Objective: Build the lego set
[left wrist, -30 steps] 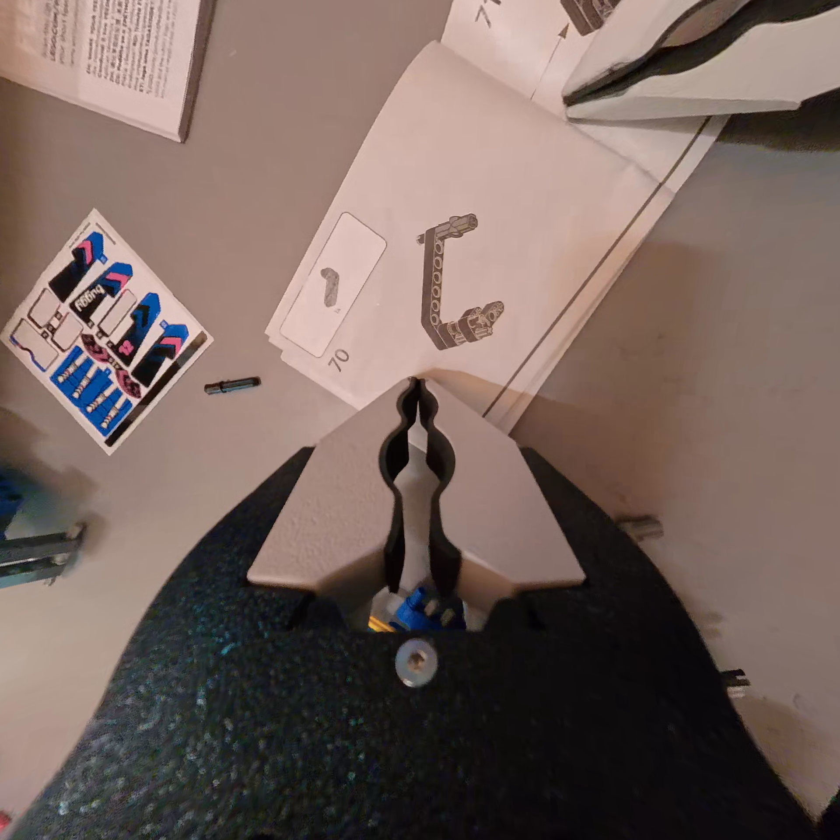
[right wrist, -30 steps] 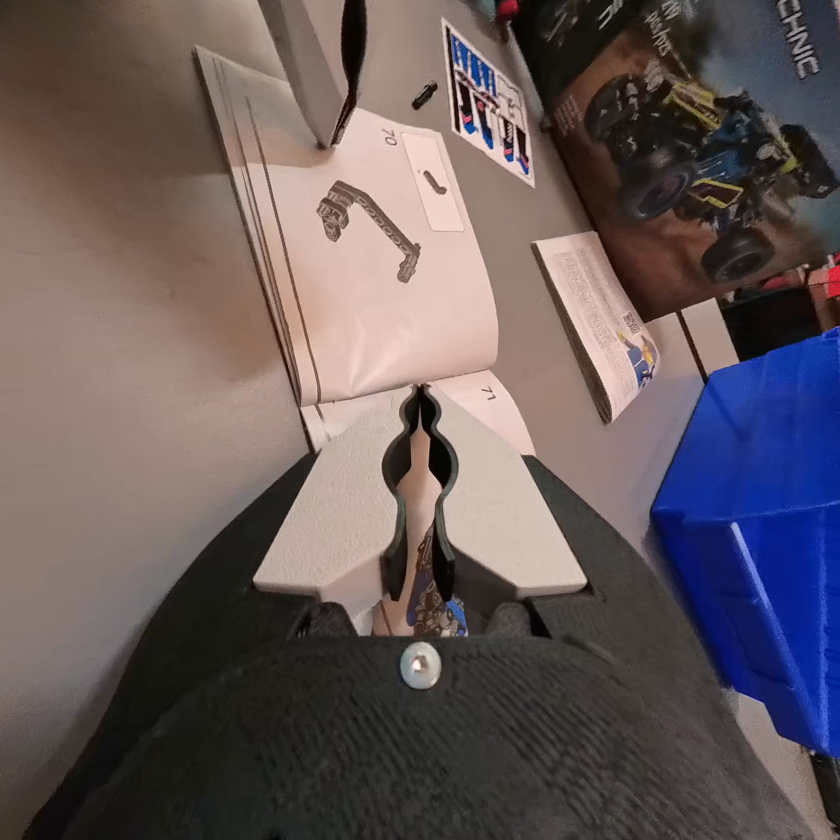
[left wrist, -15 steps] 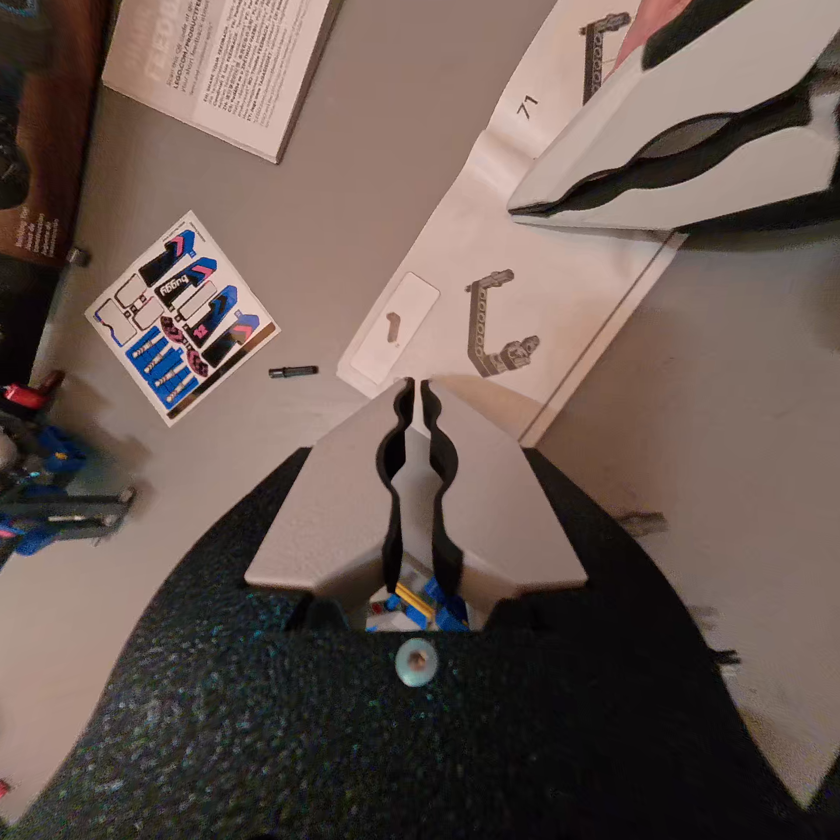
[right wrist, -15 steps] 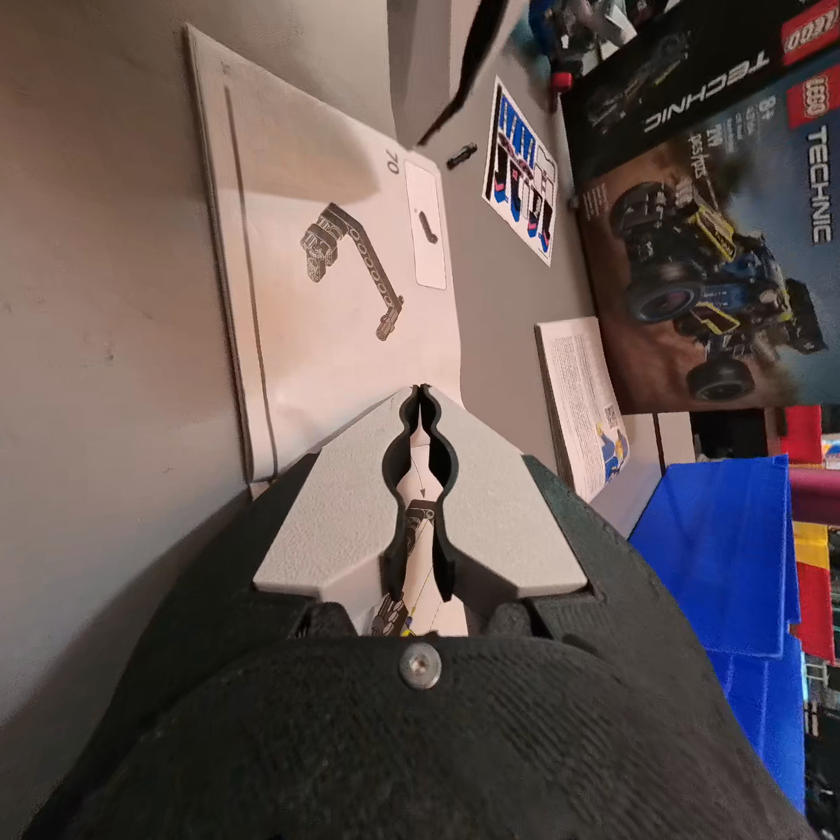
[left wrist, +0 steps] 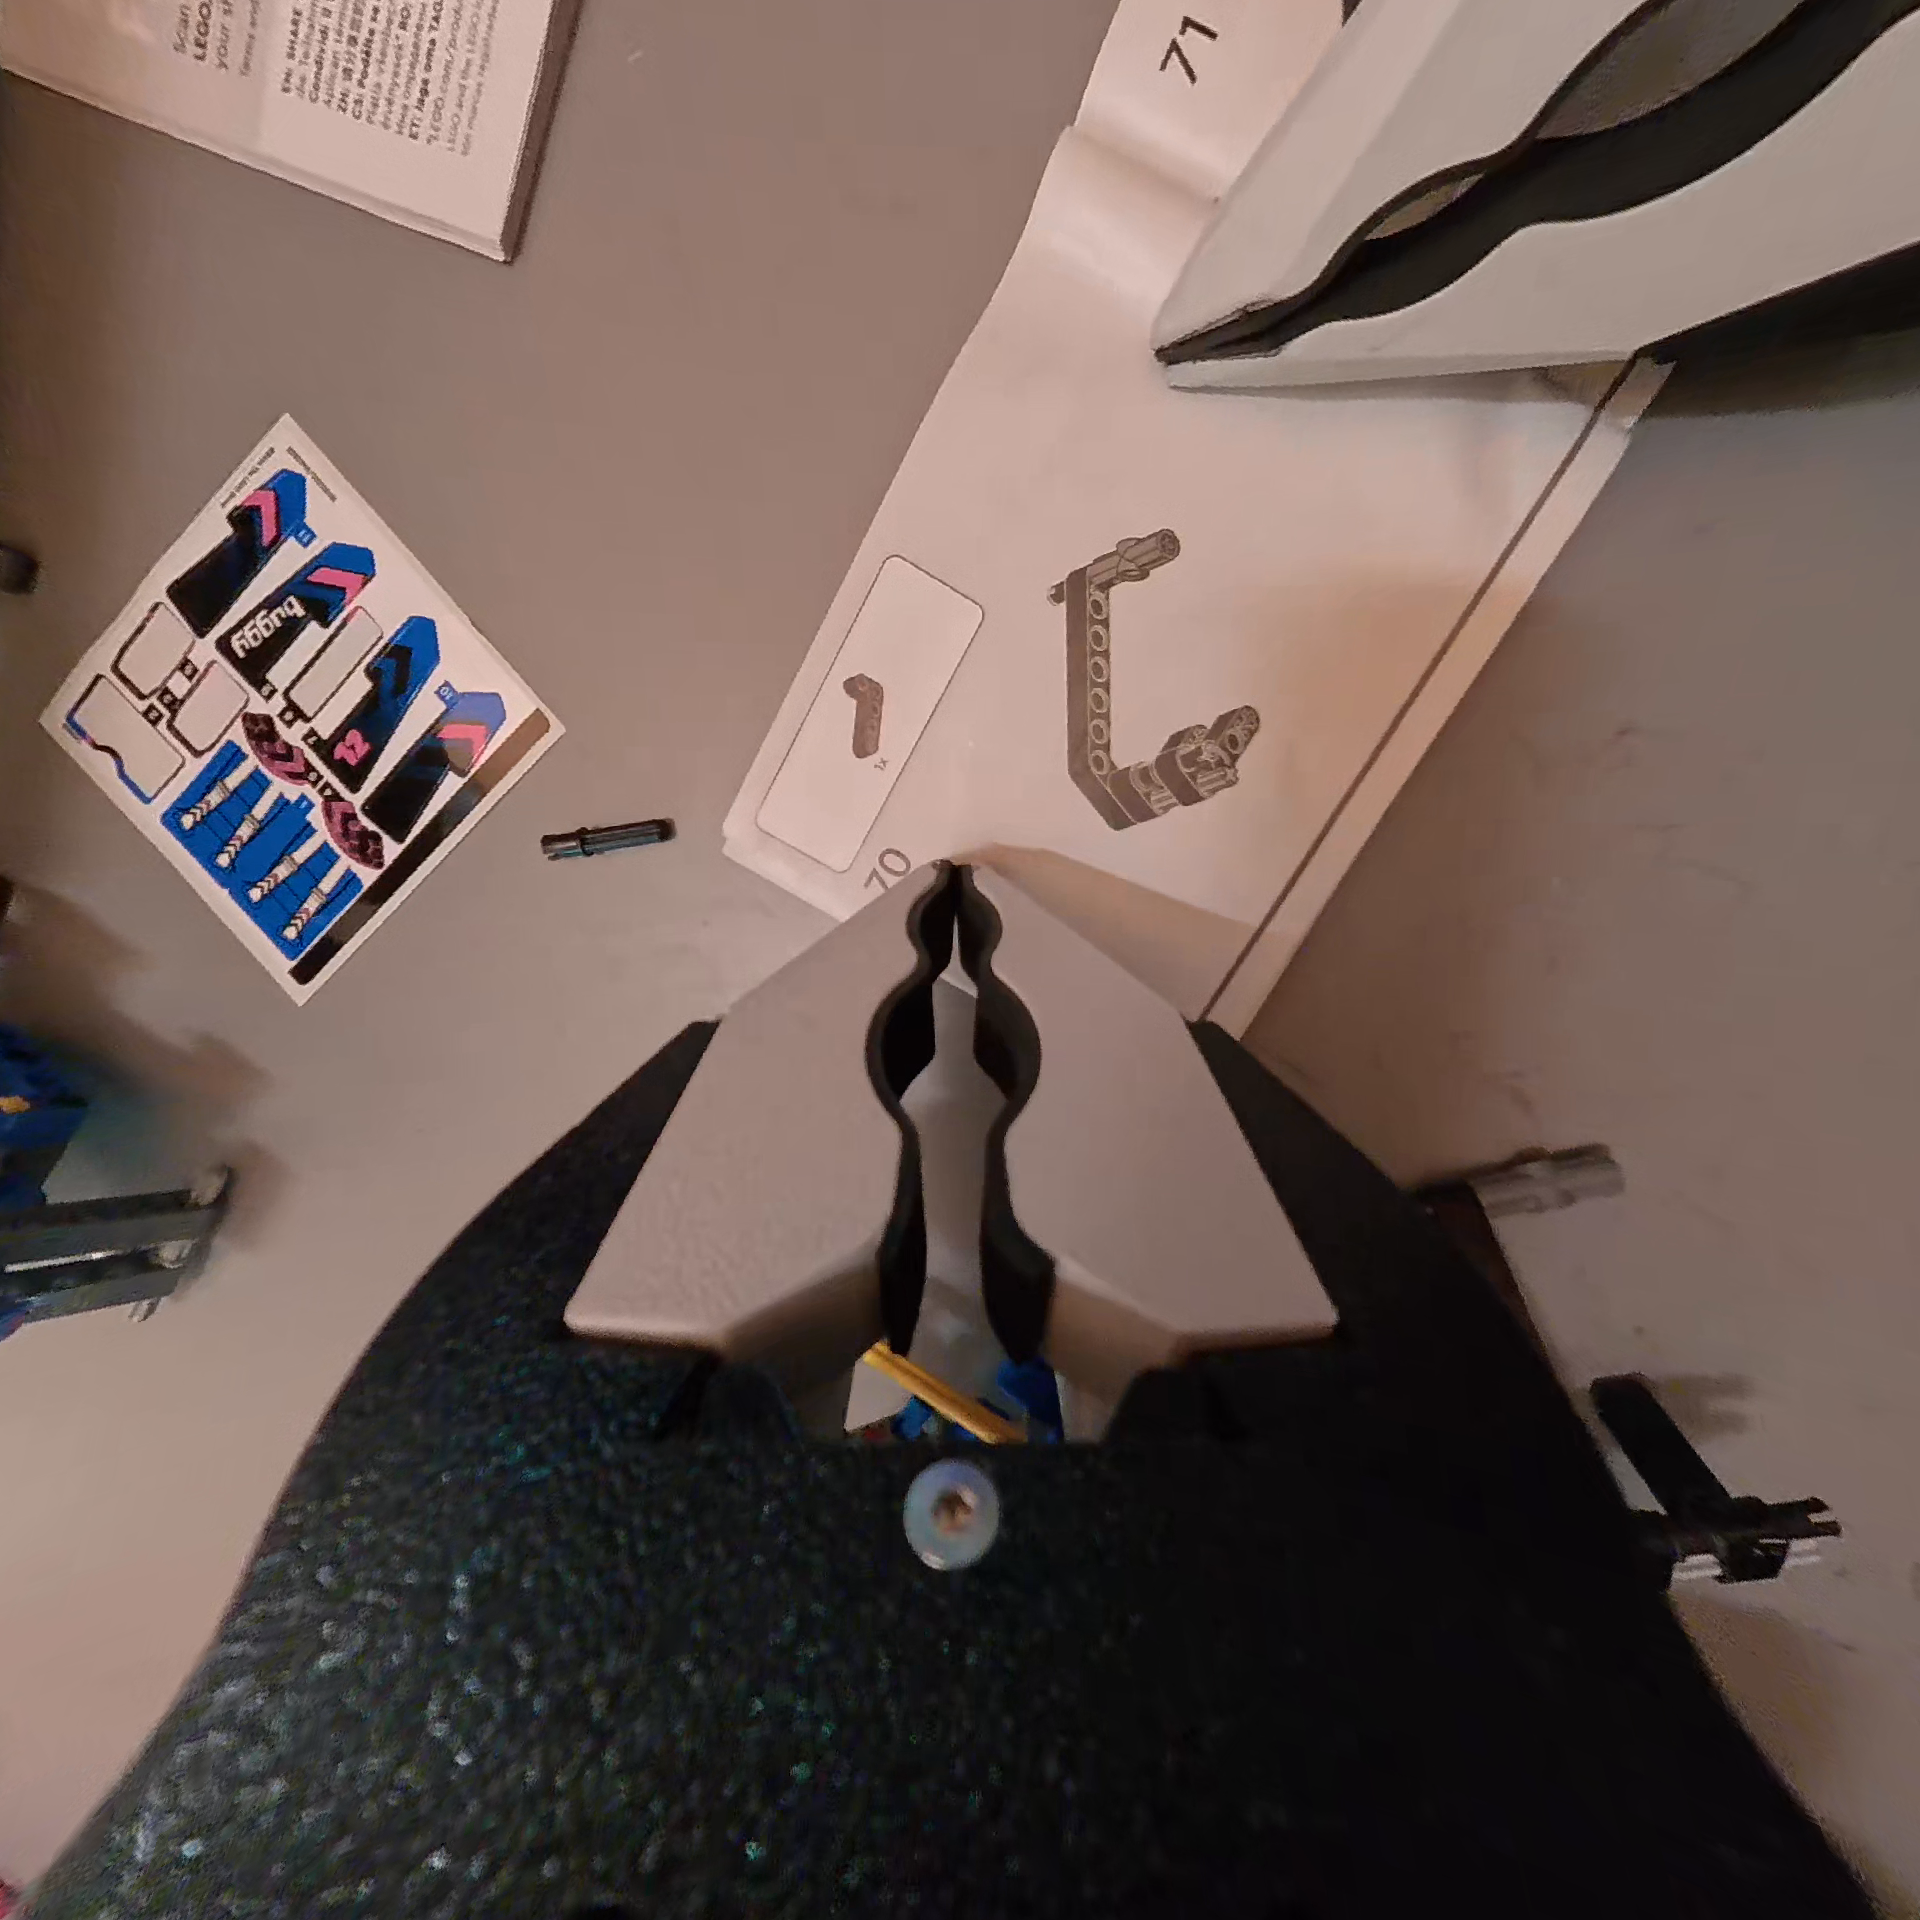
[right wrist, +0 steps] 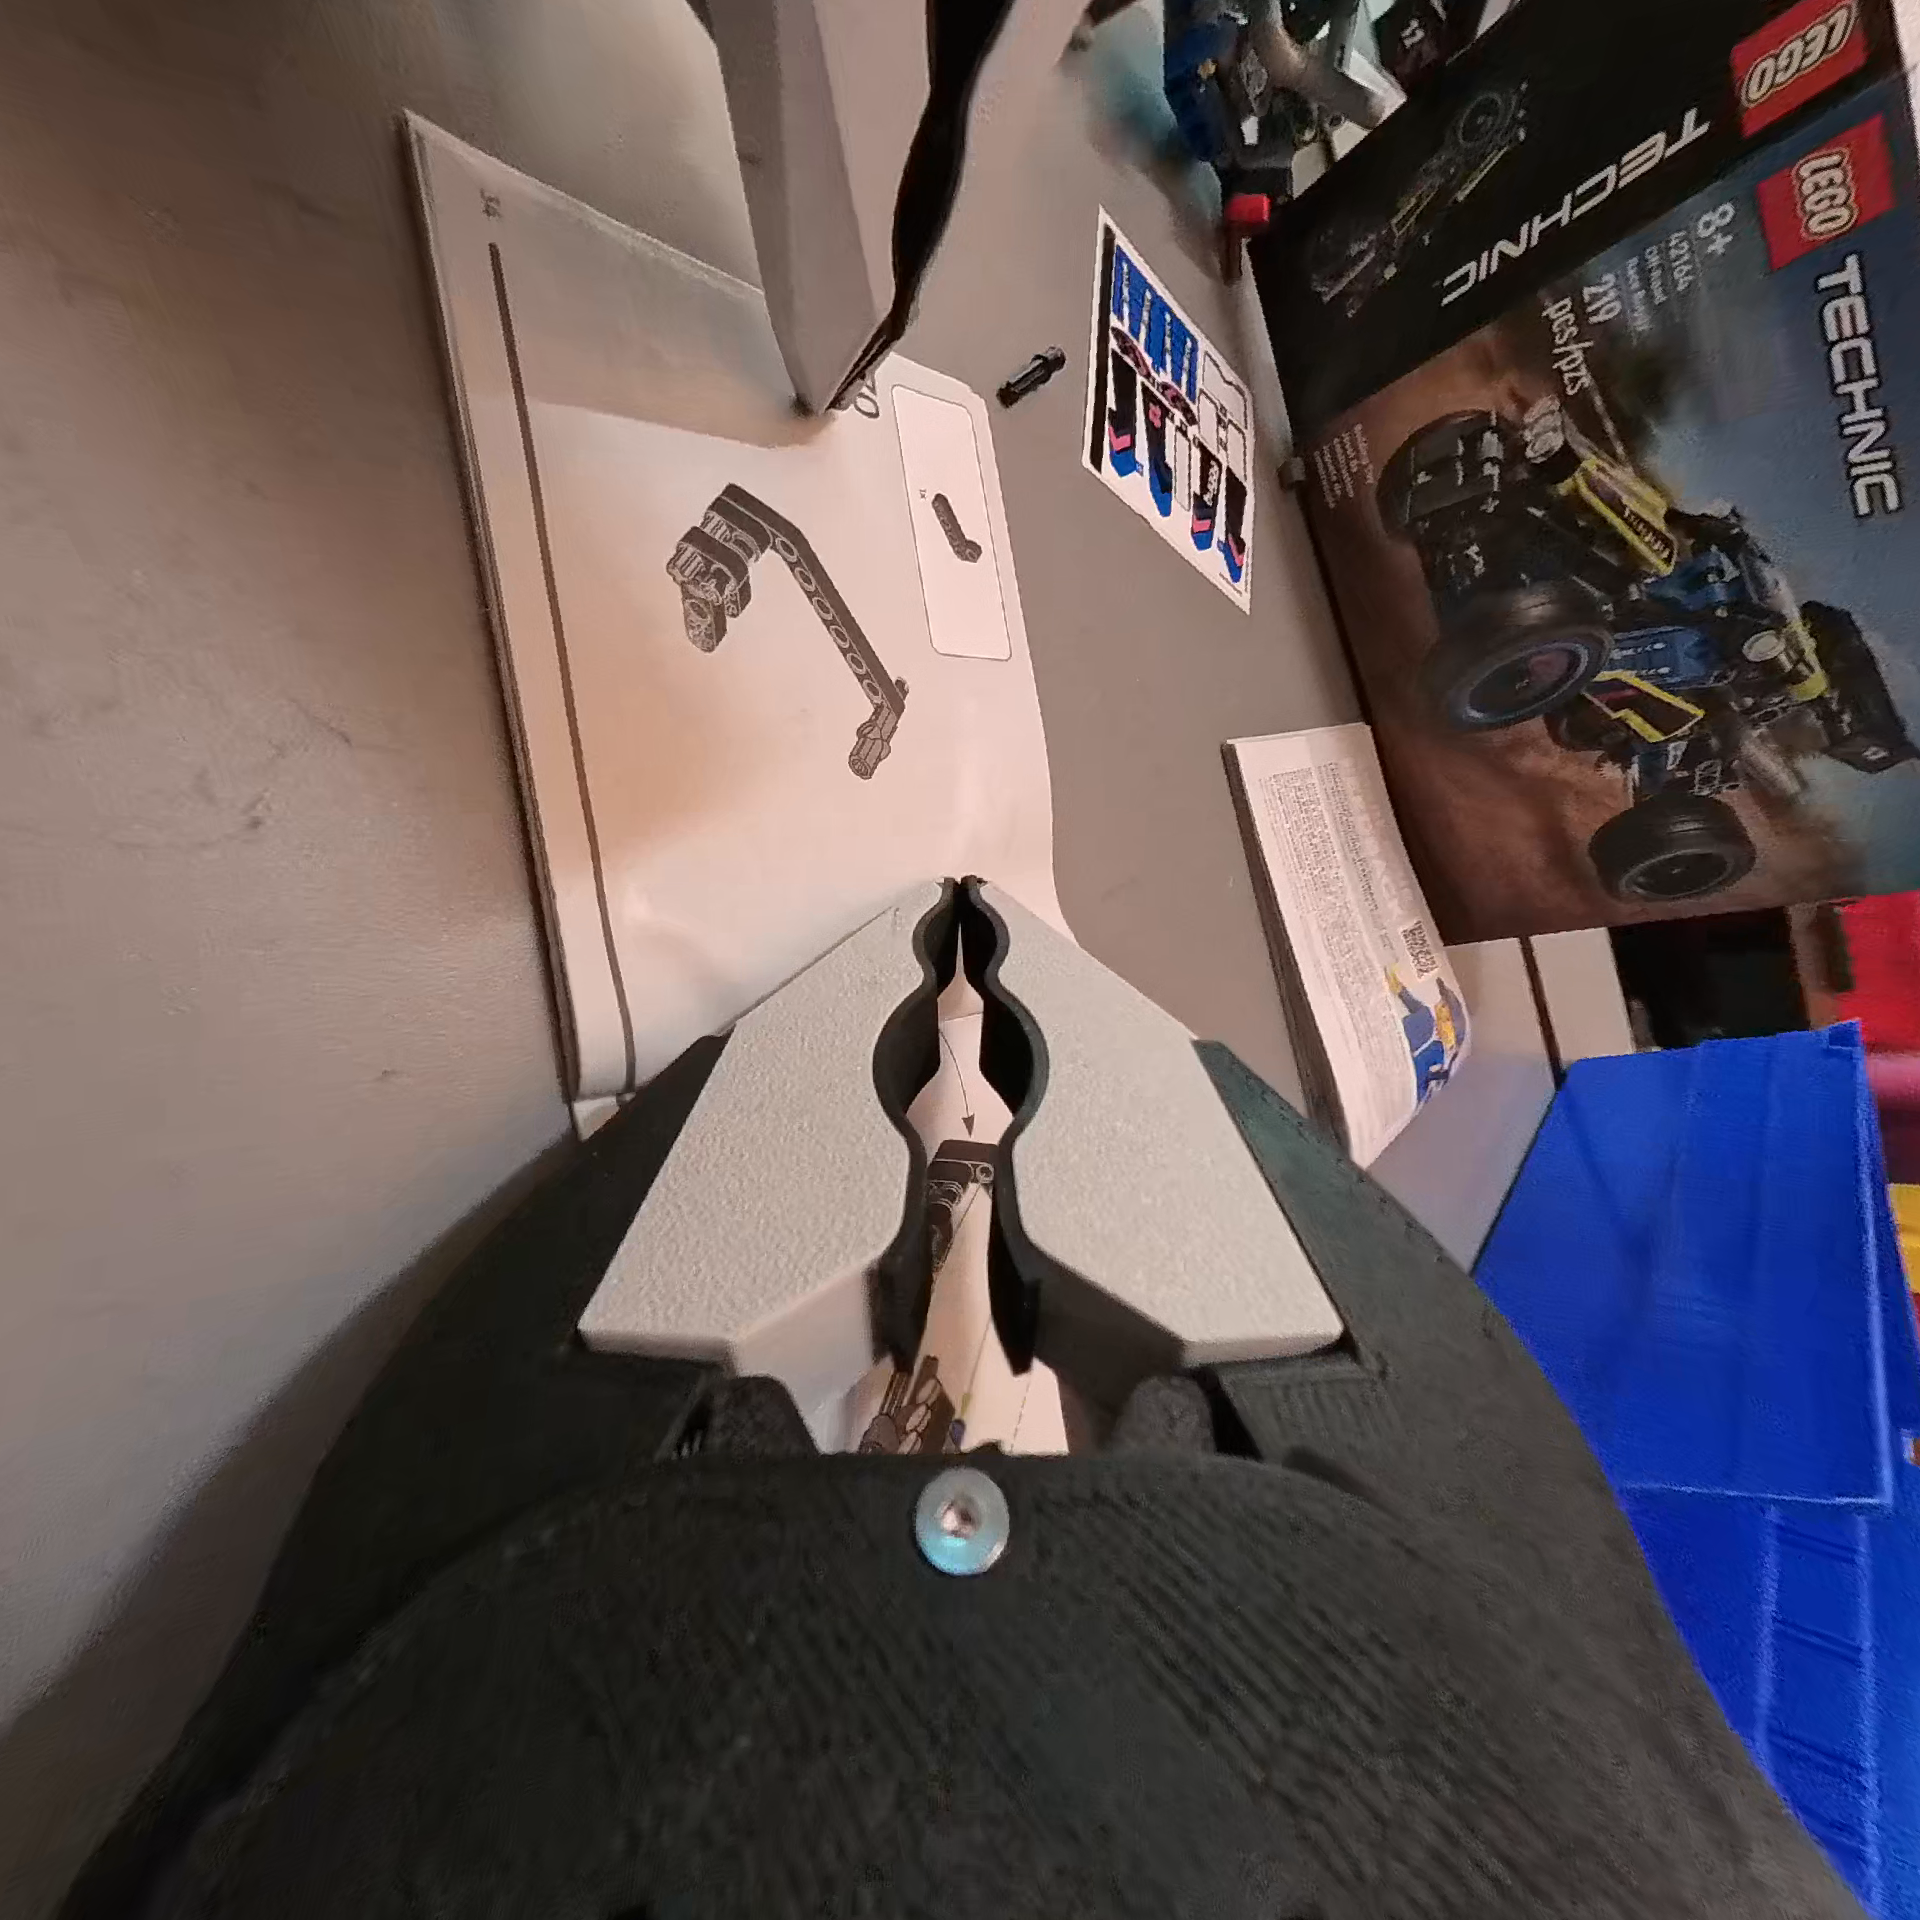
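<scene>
Left wrist view, left gripper (left wrist: 952, 871) pressed together over open booklet (left wrist: 1195, 499), right gripper (right wrist: 961, 885) likewise, perhaps touching it.

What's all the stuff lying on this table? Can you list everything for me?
open instruction booklet: one, white, middle, under both grippers' tips
sticker sheet: one, blue, pink and black, left of the booklet
small pin: one, black, between sheet and booklet
closed leaflet: one, white, beside the box
toy car box: one, dark, table edge
bin: one, blue, right
loose pieces: a few, grey and black, near the left gripper
table: one, grey
left gripper: fingertips together, holding nothing
right gripper: fingertips together, holding nothing
</scene>
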